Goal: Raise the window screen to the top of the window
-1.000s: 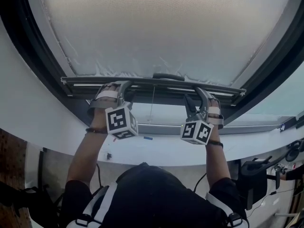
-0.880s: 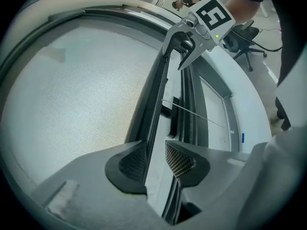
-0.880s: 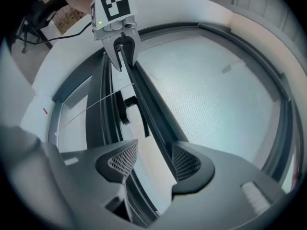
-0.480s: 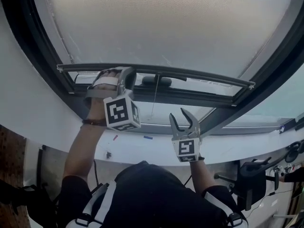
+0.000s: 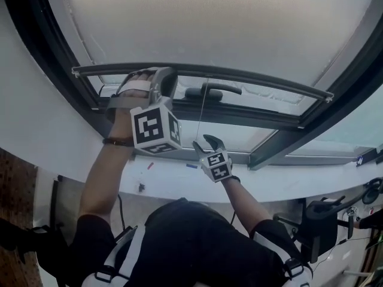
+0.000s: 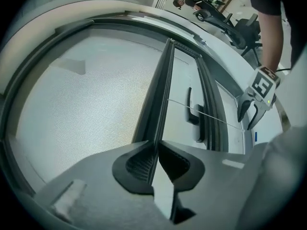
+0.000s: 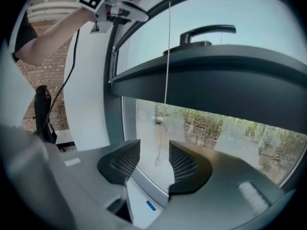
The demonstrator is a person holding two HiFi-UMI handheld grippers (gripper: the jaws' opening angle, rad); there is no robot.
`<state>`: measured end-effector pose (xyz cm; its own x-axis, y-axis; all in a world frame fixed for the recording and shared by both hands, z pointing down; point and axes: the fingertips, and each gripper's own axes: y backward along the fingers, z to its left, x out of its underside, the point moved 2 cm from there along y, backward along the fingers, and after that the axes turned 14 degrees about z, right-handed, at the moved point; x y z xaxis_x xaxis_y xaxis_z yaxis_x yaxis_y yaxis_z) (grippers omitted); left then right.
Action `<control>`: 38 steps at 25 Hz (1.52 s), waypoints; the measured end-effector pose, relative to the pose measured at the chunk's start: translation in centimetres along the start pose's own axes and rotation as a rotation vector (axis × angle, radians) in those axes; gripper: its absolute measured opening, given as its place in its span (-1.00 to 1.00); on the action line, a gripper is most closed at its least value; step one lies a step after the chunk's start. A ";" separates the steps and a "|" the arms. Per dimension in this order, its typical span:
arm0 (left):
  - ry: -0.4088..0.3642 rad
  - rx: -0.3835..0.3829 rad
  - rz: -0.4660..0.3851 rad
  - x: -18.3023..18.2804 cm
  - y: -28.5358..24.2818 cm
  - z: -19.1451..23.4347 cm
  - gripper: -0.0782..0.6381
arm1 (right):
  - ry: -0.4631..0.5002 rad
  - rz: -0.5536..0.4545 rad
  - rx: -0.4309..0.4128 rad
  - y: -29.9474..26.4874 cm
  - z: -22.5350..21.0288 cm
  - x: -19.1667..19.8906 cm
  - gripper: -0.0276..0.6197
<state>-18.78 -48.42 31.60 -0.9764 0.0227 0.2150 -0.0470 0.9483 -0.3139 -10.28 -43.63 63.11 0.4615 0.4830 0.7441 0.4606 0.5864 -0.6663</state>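
Observation:
The window screen (image 5: pixel 203 23) is a pale mesh with a dark bottom bar (image 5: pixel 251 79), which stands above the window's black handle (image 5: pixel 212 91). My left gripper (image 5: pixel 160 81) has closed on this bar near its left end. In the left gripper view the bar (image 6: pixel 162 85) runs straight into the pinched pads (image 6: pixel 139 163). My right gripper (image 5: pixel 204 142) hangs lower, above the sill, open and holding nothing. Its jaws have just been opening. A thin pull cord (image 7: pixel 167 56) drops from the bar, and its small end piece (image 7: pixel 158 161) shows in the gap ahead of the pads, untouched.
A white sill (image 5: pixel 281 184) with a small blue mark (image 5: pixel 191 165) runs under the window. The dark sash frame (image 7: pixel 216 75) and handle (image 7: pixel 206 32) lie just above my right gripper. Brick wall (image 5: pixel 12 178) stands at the left, a black exercise machine (image 5: pixel 323 220) at the right.
The screen's bottom bar has risen, uncovering the handle and glass. My left gripper closed on the bar and went up with it. My right gripper left the bar, rolled and dropped toward the sill.

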 end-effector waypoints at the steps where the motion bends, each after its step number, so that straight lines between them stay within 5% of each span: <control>1: 0.011 -0.015 -0.010 -0.2 0.3 0.8 -0.68 | 0.009 0.013 -0.005 -0.6 0.1 0.0 -0.32; 17: 0.045 -0.012 -0.038 -0.6 0.9 4.1 -0.67 | 0.081 0.018 0.023 -2.7 -0.9 -2.6 -0.45; 23: 0.092 -0.073 -0.078 -1.2 2.3 6.8 -0.65 | 0.096 -0.009 0.038 -2.3 -0.8 -3.4 -0.69; 30: 0.121 -0.132 -0.123 -1.8 3.7 9.8 -0.63 | 0.187 -0.048 0.080 0.3 -0.9 -4.9 -0.70; 38: 0.139 -0.204 -0.152 -2.0 3.9 10.3 -0.62 | 0.169 -0.069 -0.012 3.8 2.9 -3.4 -0.70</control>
<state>-19.23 -48.05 20.42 -0.9224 -0.0948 0.3744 -0.1335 0.9879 -0.0788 -12.33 -41.15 58.23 0.5488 0.3251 0.7701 0.5044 0.6059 -0.6153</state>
